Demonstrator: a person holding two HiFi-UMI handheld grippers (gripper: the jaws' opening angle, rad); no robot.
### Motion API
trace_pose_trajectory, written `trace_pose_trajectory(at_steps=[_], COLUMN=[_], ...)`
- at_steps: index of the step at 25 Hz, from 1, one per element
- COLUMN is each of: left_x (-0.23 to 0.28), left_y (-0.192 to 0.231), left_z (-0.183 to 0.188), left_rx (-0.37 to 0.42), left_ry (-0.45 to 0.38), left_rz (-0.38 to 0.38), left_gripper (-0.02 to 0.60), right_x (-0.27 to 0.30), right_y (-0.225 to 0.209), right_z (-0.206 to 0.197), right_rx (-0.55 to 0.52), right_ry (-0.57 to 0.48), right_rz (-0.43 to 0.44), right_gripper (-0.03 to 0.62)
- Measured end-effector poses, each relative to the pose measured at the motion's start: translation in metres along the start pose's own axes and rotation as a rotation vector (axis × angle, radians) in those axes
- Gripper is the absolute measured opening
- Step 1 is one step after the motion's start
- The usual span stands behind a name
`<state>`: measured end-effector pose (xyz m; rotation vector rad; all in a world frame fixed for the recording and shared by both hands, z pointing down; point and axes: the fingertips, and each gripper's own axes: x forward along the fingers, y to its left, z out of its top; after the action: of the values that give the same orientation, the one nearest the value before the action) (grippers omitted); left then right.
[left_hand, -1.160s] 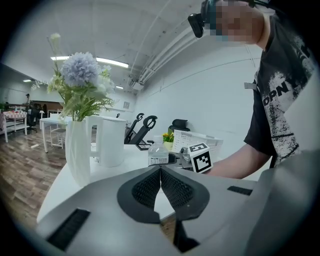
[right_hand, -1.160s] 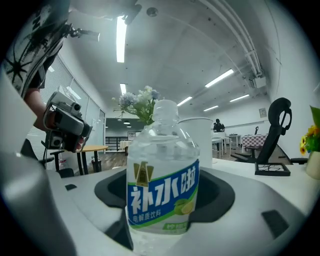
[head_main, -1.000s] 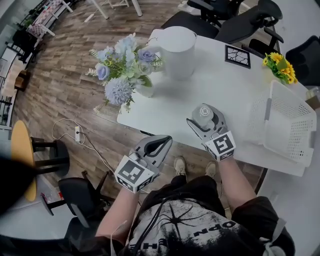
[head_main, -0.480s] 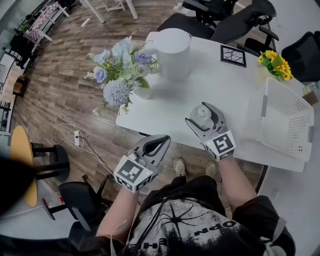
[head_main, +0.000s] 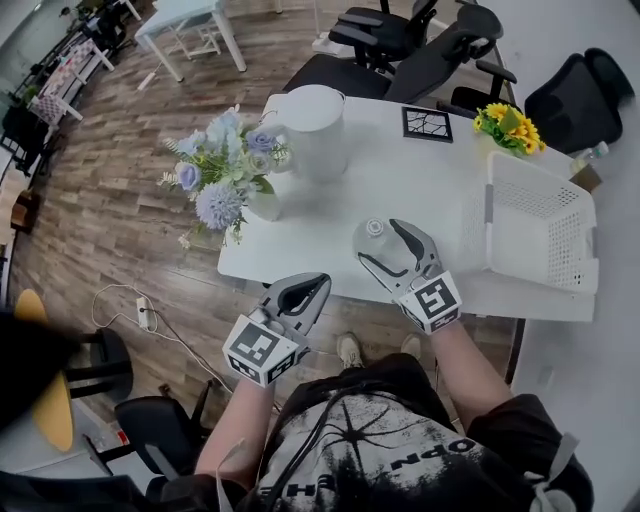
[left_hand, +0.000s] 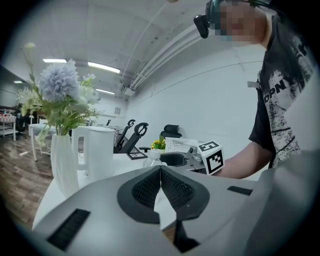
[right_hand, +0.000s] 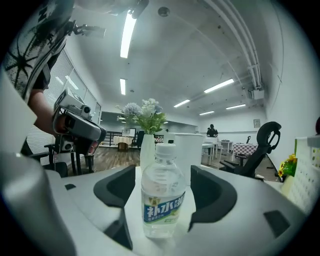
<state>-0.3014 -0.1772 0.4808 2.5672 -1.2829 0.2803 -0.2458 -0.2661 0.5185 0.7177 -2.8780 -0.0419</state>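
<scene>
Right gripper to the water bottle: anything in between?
Nothing visible. The bottle stands upright on the table between the right gripper's open jaws, with a bare gap on each side.

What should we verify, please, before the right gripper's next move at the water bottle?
1. Right gripper jaws apart: ok.
2. Water bottle upright on the table, between those jaws: ok.
3. Grip closed on the bottle: not ok, gaps on both sides.
4. Cap on the bottle: ok.
5. Left gripper shut, empty, clear of the bottle: ok.
</scene>
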Motion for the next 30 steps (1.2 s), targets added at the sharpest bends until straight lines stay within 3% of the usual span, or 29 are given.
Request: trace_pose_trajectory(at_steps=[8, 15, 17, 19, 21, 24, 30], left_x=[0.012, 0.029, 0.035, 0.042, 0.048, 0.055, 0.080], left_y=[-0.022, -0.048, -0.056, -0.064, -0.073, -0.086, -0.110], left_z=[0.022, 0.032, 0.035, 0.038, 0.043, 0.052, 0.064], left_rx=[0.043, 0.063, 0.068, 0.071, 0.074, 0.072, 0.068], left_ry=[-0.040, -0.064, -0.069, -0.073, -0.078, -0.089, -0.107], left_rz=[-0.076, -0.143, -0.152, -0.158, -0.161, -0.160, -0.157], left_gripper=[0.011, 0.011, 0.011, 0.011, 0.011, 0.011, 0.011], right_x=[-0.052, -0.097, -0.110, -0.124, -0.137, -0.154, -0.182], right_y=[0.002, 0.005, 0.002, -0.002, -0.005, -0.006, -0.020], right_z=[0.016, 0.040, 0.049, 0.056, 0.062, 0.069, 0.074], right_rx=[-0.039, 0.071, 0.090, 0.096, 0.102, 0.104, 0.098], right_ry=[0.065, 0.016, -0.011, -0.031, -0.037, -0.033, -0.025], right_rz=[-0.063, -0.035, -0.039, -0.051, -0.055, -0.029, 0.023], right_gripper=[0.330, 0.322, 0.265, 0.137, 0.066, 0.031, 0.023])
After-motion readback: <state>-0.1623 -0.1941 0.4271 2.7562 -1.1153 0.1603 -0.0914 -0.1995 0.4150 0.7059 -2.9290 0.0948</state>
